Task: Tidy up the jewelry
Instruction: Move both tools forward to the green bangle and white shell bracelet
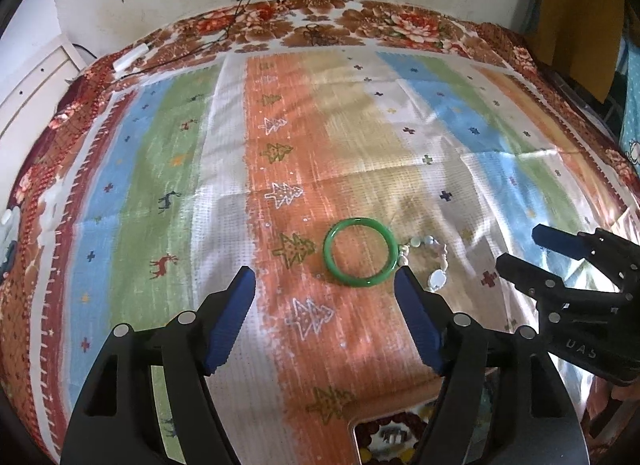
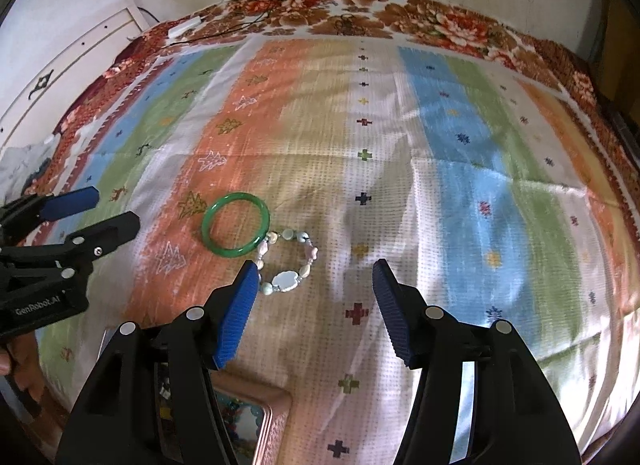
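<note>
Left wrist view: green bangle (image 1: pixel 361 252) flat on striped cloth (image 1: pixel 280 169).
Beaded bracelet (image 2: pixel 286 263): touching bangle.
Left gripper (image 1: pixel 325 277): jaws apart, empty, short of bangle.
Right gripper (image 2: pixel 314 275): jaws apart, empty, near bangle.

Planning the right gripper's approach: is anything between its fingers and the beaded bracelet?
Nothing but bare cloth between the right gripper and the bracelet, whose beads sit beside its left finger, in the right wrist view.

One green bangle (image 1: pixel 361 252); one beaded bracelet (image 2: pixel 289 261); two grippers; one striped cloth (image 2: pixel 460 137); one box (image 2: pixel 256 417).
</note>
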A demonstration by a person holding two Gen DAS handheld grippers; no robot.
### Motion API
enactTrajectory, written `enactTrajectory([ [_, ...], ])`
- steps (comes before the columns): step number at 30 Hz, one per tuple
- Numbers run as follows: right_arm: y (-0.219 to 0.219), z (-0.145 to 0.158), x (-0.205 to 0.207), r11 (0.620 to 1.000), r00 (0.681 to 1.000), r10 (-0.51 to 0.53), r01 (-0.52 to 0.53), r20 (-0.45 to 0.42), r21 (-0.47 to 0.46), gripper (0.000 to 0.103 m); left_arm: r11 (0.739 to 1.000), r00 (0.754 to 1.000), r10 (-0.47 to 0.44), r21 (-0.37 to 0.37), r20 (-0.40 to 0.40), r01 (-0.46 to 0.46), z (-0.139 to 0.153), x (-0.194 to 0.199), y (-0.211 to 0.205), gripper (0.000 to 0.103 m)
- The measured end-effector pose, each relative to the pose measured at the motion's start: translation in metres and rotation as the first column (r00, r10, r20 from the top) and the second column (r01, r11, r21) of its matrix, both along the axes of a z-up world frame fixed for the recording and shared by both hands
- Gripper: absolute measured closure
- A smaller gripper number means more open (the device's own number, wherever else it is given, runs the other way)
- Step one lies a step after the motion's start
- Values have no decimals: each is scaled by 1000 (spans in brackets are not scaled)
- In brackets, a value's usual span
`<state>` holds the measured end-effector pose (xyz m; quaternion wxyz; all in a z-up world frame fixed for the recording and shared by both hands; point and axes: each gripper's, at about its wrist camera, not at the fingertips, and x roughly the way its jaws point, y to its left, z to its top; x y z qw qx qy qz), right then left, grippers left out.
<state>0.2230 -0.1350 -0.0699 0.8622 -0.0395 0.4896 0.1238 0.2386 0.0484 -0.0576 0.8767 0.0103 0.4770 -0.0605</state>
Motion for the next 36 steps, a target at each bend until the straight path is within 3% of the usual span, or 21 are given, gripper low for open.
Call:
enactTrajectory([
  [36,14,-73,67,998,982,14,-27,-191,-63,44,998,983,-40,31,-177,46,-71,73,-7,31],
])
